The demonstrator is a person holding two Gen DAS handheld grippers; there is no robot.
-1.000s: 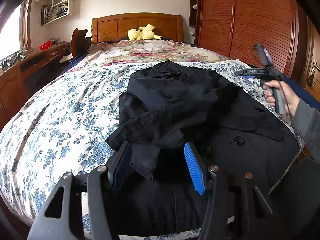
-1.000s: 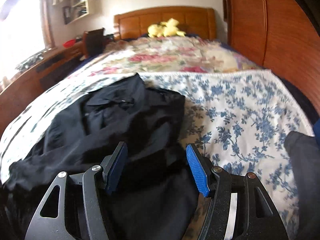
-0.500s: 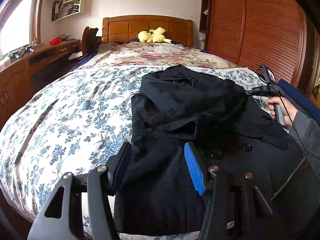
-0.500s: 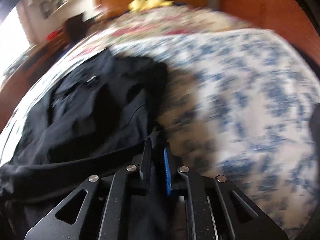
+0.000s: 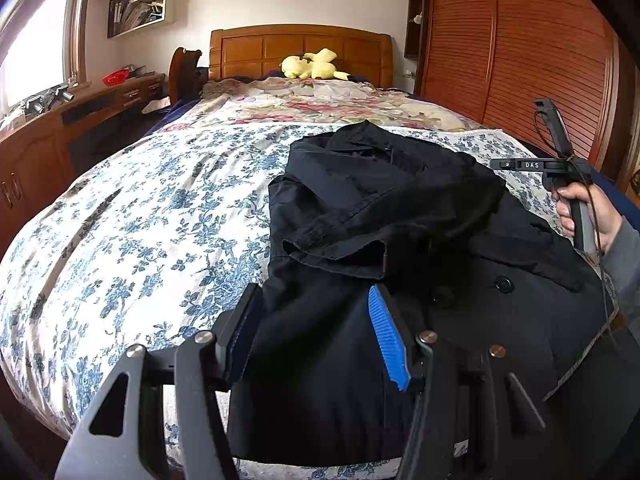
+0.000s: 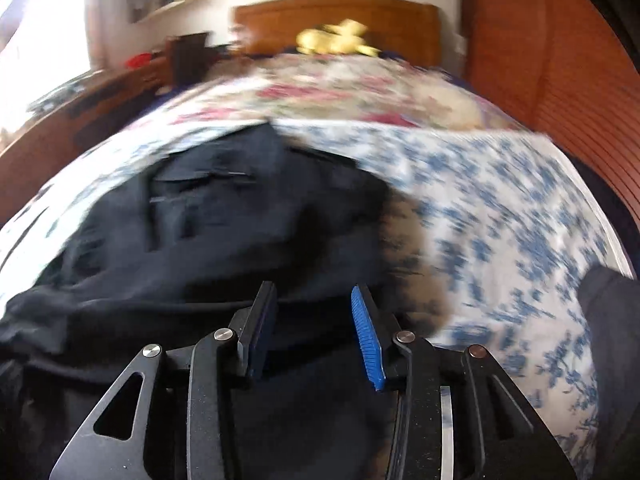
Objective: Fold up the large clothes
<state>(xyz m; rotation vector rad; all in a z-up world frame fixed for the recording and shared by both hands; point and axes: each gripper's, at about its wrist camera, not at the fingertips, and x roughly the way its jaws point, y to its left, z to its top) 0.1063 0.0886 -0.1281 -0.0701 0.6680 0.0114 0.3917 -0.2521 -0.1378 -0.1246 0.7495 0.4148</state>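
A large black coat (image 5: pixel 384 240) lies partly folded on the bed's blue floral cover (image 5: pixel 140 224); its upper part is doubled over the buttoned body. My left gripper (image 5: pixel 316 320) is open and empty just above the coat's near hem. My right gripper (image 6: pixel 316 320) is open and empty over the coat's right edge; the coat (image 6: pixel 208 232) fills the left of that blurred view. In the left wrist view the right gripper's handle (image 5: pixel 560 164) shows in a hand at the coat's far right.
A wooden headboard (image 5: pixel 300 48) and a yellow plush toy (image 5: pixel 312 65) are at the far end. A wooden wardrobe (image 5: pixel 540 52) lines the right side. A wooden desk (image 5: pixel 52 136) stands on the left. The bed's left half shows bare cover.
The right gripper shut on the coat's right edge half a second ago and has now opened and lifted away. The left gripper moved right over the coat's hem. The coat's top fold lies flatter.
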